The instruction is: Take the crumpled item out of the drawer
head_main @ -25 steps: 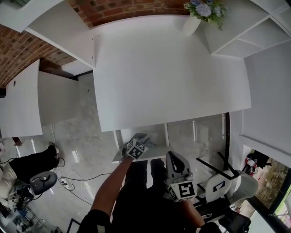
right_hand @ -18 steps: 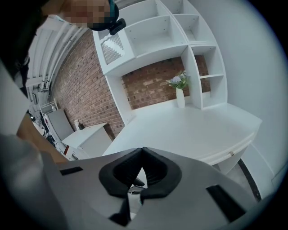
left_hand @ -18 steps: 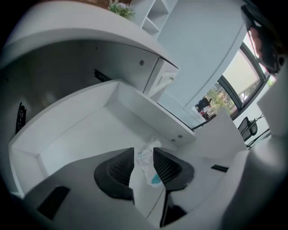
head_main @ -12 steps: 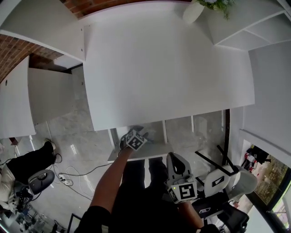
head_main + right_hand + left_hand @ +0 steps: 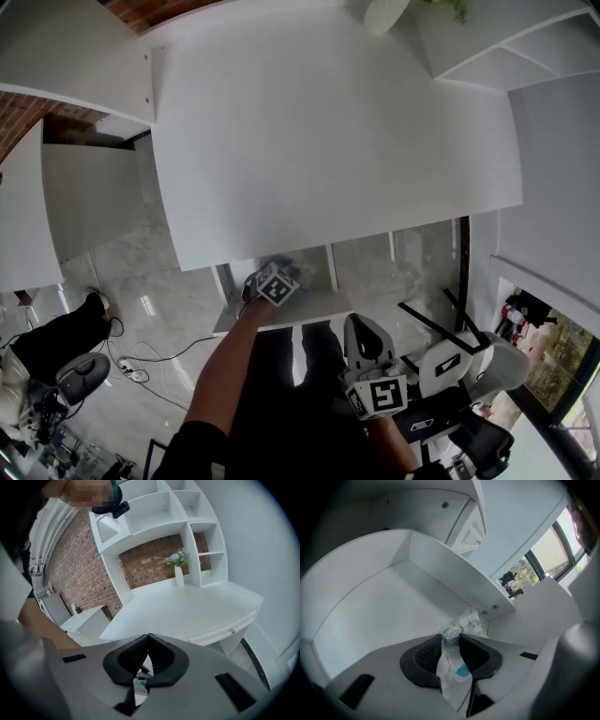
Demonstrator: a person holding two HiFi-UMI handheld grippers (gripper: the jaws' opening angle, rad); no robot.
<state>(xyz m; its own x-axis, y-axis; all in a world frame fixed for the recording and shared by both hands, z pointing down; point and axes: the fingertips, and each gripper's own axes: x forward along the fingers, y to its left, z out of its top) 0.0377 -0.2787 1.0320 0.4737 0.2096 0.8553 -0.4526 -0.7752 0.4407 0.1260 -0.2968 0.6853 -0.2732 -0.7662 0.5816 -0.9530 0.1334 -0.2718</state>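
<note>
The crumpled item [image 5: 469,622], a white plastic wrapper with teal print, lies at the front right corner of the open white drawer [image 5: 375,597]. My left gripper [image 5: 451,641] is inside the drawer; its jaws are closing, and the wrapper is pinched between the dark pads. In the head view the left gripper [image 5: 274,281] reaches into the drawer [image 5: 281,317] just under the desk's edge, with a grey scrap of the crumpled item [image 5: 282,263] beside it. My right gripper [image 5: 360,330] hangs low by my lap, shut and empty, its fingertips meeting in the right gripper view [image 5: 148,636].
A broad white desk [image 5: 328,141] spans the drawer, with a vase of flowers [image 5: 179,576] at its back and white shelves [image 5: 154,513] against a brick wall. A white chair [image 5: 473,367] stands at my right. Cables [image 5: 141,370] lie on the floor at left.
The head view has tipped, so the desk fills more of it. My left gripper has slid slightly further into the drawer under the desk edge. The right gripper has barely moved.
</note>
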